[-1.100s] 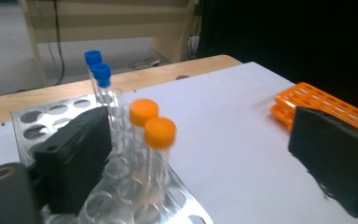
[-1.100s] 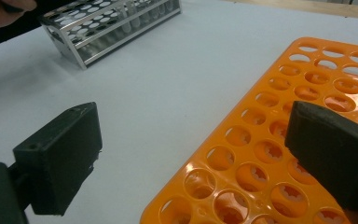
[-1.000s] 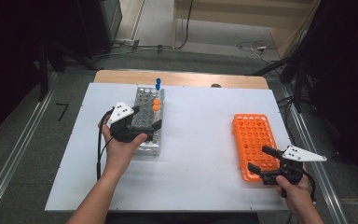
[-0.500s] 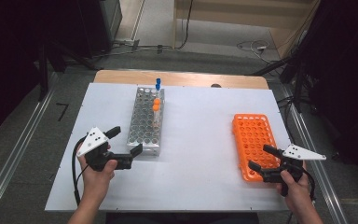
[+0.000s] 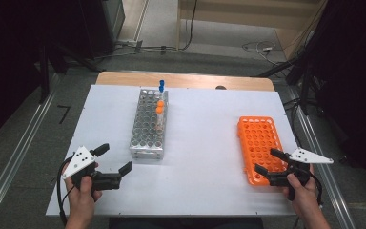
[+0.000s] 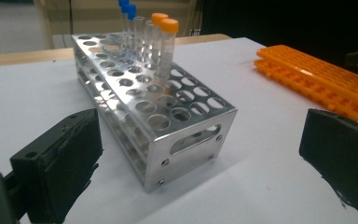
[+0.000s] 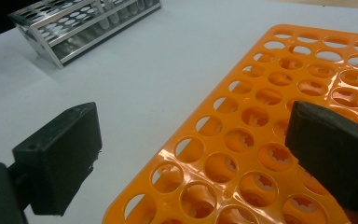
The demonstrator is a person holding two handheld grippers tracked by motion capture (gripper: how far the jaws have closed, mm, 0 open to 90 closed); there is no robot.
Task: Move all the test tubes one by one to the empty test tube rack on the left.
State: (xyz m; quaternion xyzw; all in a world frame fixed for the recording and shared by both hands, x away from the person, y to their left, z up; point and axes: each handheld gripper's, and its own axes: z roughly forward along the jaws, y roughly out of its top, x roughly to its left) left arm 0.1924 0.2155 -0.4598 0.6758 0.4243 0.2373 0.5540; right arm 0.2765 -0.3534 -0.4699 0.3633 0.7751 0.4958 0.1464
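A metal tube rack (image 5: 148, 126) stands left of centre on the white table (image 5: 205, 143). It holds two orange-capped tubes (image 5: 160, 106) and two blue-capped tubes (image 5: 161, 85) at its far end. My left gripper (image 5: 115, 158) is open and empty near the table's front left, a little short of the rack's near end. In the left gripper view the metal rack (image 6: 168, 116) lies just ahead between the parted jaws of the left gripper (image 6: 200, 135). An empty orange rack (image 5: 259, 142) lies flat at the right. My right gripper (image 5: 265, 161) hangs open over its near corner, holding nothing; the orange rack (image 7: 270, 140) shows close below.
The table's front edge runs just under both hands. Bare tabletop separates the two racks. A wooden strip (image 5: 186, 80) borders the far edge, with dark equipment and cables on the floor beyond. In the right gripper view the metal rack (image 7: 74, 28) shows far off.
My left gripper has pulled back from the metal rack's near end to the front left of the table, empty. The right gripper has hardly moved.
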